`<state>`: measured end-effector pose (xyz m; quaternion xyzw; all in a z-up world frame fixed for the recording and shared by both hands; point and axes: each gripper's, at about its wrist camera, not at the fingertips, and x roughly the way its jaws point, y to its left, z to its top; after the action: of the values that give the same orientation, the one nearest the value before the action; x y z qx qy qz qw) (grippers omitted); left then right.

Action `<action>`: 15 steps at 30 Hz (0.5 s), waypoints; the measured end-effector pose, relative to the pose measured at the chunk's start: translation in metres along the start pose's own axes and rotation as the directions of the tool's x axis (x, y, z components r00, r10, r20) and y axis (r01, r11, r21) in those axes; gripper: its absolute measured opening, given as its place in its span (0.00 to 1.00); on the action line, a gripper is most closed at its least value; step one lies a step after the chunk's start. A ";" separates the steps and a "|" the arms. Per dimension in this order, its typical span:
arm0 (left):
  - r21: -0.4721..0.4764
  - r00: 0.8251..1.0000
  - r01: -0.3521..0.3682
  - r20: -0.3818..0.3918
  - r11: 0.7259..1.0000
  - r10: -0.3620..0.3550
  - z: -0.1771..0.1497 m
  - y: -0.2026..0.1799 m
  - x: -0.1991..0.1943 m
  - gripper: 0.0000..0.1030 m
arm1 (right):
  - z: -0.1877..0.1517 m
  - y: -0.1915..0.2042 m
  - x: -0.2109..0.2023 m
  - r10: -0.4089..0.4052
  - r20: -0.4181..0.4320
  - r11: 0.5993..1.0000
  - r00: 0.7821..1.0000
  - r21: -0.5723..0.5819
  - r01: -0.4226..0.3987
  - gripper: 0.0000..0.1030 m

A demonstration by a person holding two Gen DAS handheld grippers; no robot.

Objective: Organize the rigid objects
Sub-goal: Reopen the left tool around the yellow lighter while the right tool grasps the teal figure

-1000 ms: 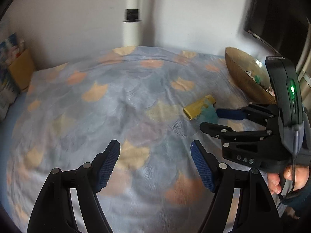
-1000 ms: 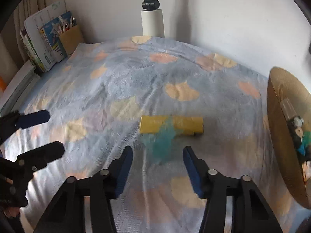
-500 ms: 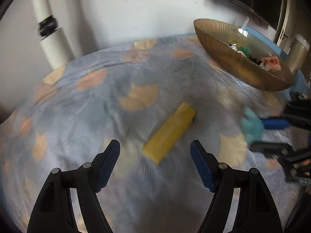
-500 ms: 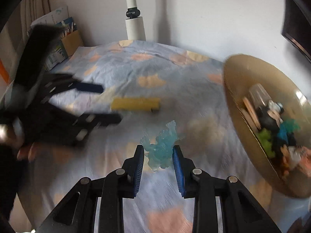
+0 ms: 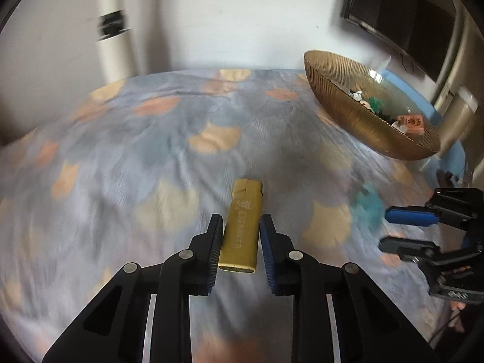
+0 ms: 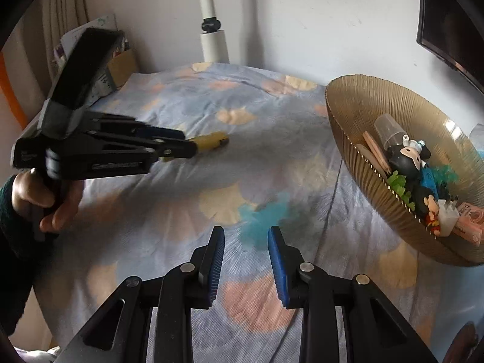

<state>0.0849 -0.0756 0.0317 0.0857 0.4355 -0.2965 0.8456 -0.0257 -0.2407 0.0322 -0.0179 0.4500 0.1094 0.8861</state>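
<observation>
A yellow bar [image 5: 245, 220] lies lengthwise on the patterned cloth [image 5: 127, 157]. My left gripper [image 5: 241, 242] has it between its jaws, which are closing, and both pads touch its long sides. The right wrist view shows the same left gripper [image 6: 189, 142] from the side, with the bar's far end [image 6: 213, 141] sticking out. A translucent teal toy [image 6: 261, 219], blurred, sits at the tips of my right gripper [image 6: 246, 252], whose narrow jaws are shut on its near part. In the left wrist view the toy [image 5: 367, 208] juts out ahead of the right gripper [image 5: 403, 231].
A ribbed gold bowl [image 6: 348, 139] holding several small toys and items stands tilted at the right, also seen as the bowl [image 5: 341, 112]. A white pole [image 6: 213, 45] rises at the back. A cardboard box [image 6: 122, 63] of papers stands back left. A hand [image 6: 45, 193] grips the left tool.
The left gripper swung over the yellow bar and closed on it. The right gripper closed on the teal toy and carried it right, toward the bowl.
</observation>
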 end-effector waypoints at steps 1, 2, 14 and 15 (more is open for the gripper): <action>-0.024 1.000 -0.001 0.006 1.000 0.001 -0.007 -0.001 -0.008 0.21 | -0.003 0.001 -0.002 0.001 -0.004 1.000 1.000 0.001 -0.001 0.28; -0.046 1.000 -0.005 0.010 0.999 0.006 -0.015 -0.001 -0.015 0.21 | -0.006 0.001 -0.004 0.003 -0.007 1.000 1.000 0.002 -0.003 0.28; -0.184 1.000 0.011 0.030 0.983 -0.005 -0.070 -0.006 -0.044 0.37 | -0.021 -0.024 -0.008 0.094 -0.089 0.972 0.992 0.222 -0.072 0.50; -0.192 1.000 0.009 0.026 0.981 -0.004 -0.068 -0.005 -0.043 0.39 | -0.017 -0.022 -0.007 0.075 -0.091 0.977 0.993 0.207 -0.055 0.60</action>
<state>0.0163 -0.0338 0.0249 -0.0016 0.4515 -0.2570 0.8545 -0.0386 -0.2652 0.0257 0.0826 0.5021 0.0904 0.8561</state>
